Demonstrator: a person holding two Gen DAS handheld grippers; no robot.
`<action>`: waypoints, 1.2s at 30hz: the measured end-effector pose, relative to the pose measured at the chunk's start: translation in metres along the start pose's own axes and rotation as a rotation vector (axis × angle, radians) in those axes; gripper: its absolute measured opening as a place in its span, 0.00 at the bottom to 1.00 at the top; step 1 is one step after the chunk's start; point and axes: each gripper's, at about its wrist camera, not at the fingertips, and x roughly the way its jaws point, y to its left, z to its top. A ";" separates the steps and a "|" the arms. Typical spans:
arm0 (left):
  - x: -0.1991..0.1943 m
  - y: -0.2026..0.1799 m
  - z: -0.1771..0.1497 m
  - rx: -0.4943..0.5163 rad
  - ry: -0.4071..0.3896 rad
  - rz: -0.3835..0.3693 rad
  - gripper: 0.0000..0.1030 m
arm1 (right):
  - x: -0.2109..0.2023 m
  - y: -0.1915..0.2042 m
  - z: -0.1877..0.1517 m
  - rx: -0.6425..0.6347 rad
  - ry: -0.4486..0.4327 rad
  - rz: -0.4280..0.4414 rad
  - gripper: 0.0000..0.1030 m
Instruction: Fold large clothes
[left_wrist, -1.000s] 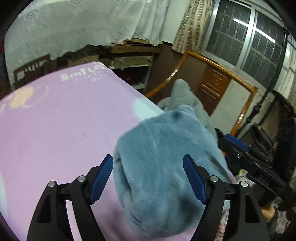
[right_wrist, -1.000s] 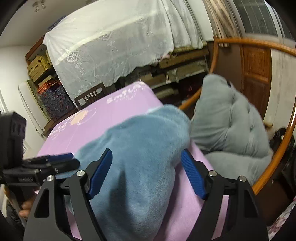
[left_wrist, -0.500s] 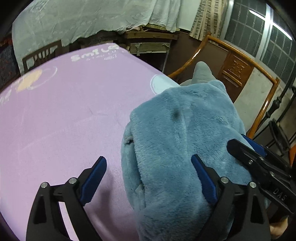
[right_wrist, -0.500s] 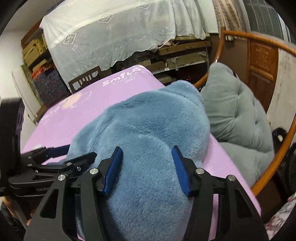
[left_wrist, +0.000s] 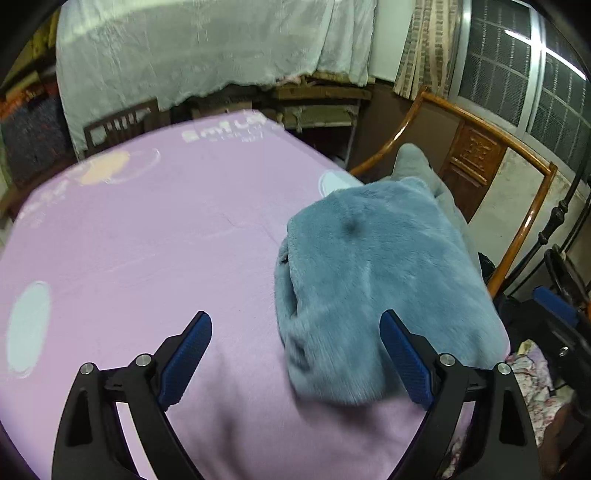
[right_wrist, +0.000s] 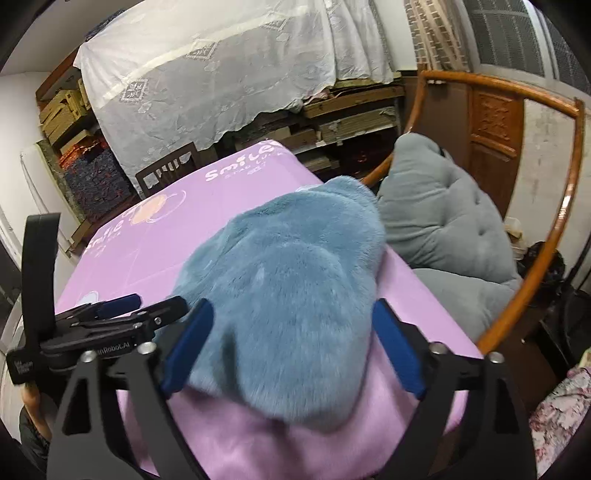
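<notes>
Folded blue fleece garment lies at the pink table cover's right edge; bare cover spreads to its left. Left gripper spread wide, empty, right pad over fleece. Right gripper wide, straddling the fleece's near end, contact unclear.

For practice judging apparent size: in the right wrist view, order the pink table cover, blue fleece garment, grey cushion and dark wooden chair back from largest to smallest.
1. Pink table cover
2. Blue fleece garment, enlarged by nearness
3. Grey cushion
4. Dark wooden chair back
</notes>
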 end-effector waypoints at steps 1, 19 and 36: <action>-0.009 -0.002 -0.003 0.001 -0.018 0.006 0.90 | -0.012 0.003 -0.001 -0.007 -0.008 -0.001 0.89; -0.111 -0.040 -0.039 0.127 -0.259 0.120 0.96 | -0.112 0.040 -0.037 -0.111 -0.143 -0.004 0.95; -0.068 -0.027 -0.037 0.098 -0.168 0.112 0.96 | -0.063 0.031 -0.032 -0.081 -0.043 -0.020 0.95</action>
